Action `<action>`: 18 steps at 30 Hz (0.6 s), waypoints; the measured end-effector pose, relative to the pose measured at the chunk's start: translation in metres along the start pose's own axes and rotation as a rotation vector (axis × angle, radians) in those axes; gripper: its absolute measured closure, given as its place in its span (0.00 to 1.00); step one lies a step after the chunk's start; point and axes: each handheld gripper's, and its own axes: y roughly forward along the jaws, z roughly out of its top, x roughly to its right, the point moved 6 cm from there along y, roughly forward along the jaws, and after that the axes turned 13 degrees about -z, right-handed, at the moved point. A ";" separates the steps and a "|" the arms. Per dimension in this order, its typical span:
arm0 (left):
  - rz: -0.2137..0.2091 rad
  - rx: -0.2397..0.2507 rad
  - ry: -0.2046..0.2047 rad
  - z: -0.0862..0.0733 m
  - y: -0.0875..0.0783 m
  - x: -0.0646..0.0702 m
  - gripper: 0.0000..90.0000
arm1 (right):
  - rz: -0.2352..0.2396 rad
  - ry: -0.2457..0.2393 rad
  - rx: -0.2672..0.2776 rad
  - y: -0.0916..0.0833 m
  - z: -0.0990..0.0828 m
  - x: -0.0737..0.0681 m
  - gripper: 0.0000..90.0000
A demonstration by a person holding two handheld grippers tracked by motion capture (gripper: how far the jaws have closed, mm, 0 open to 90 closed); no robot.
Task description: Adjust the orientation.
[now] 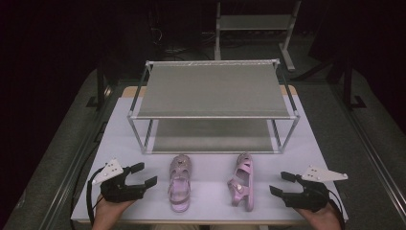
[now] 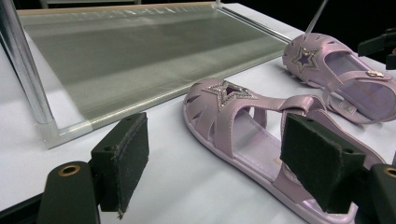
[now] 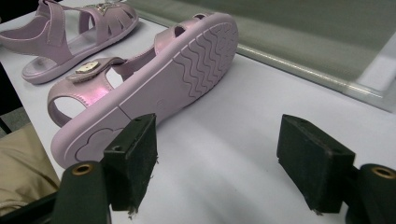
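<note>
Glossy pink sandal [image 3: 140,88] tipped sideways, wavy-ridged sole showing, perhaps rubber.

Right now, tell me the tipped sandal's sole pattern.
Wavy ridges across the sole, clearest in the right gripper view.

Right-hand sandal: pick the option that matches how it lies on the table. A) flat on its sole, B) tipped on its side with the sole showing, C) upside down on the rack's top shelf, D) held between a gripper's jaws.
B: the right-hand sandal lies on its side on the table, its wavy sole facing the right gripper, whose jaws are open and apart from it.
</note>
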 end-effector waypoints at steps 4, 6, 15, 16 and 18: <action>0.005 0.002 -0.002 0.001 0.000 -0.001 0.26 | 0.004 -0.006 -0.003 0.001 0.000 0.000 0.31; 0.004 0.007 -0.005 0.001 0.000 0.000 0.26 | 0.005 -0.004 -0.003 0.001 -0.001 0.000 0.31; -0.001 0.012 0.003 0.001 -0.002 0.008 0.26 | 0.009 -0.011 0.003 0.000 0.002 -0.004 0.31; 0.000 0.016 0.004 0.001 -0.003 0.010 0.26 | 0.009 -0.011 0.003 0.000 0.002 -0.004 0.31; 0.001 0.023 0.005 0.003 -0.004 0.011 0.26 | 0.003 -0.016 0.005 -0.001 0.003 -0.005 0.31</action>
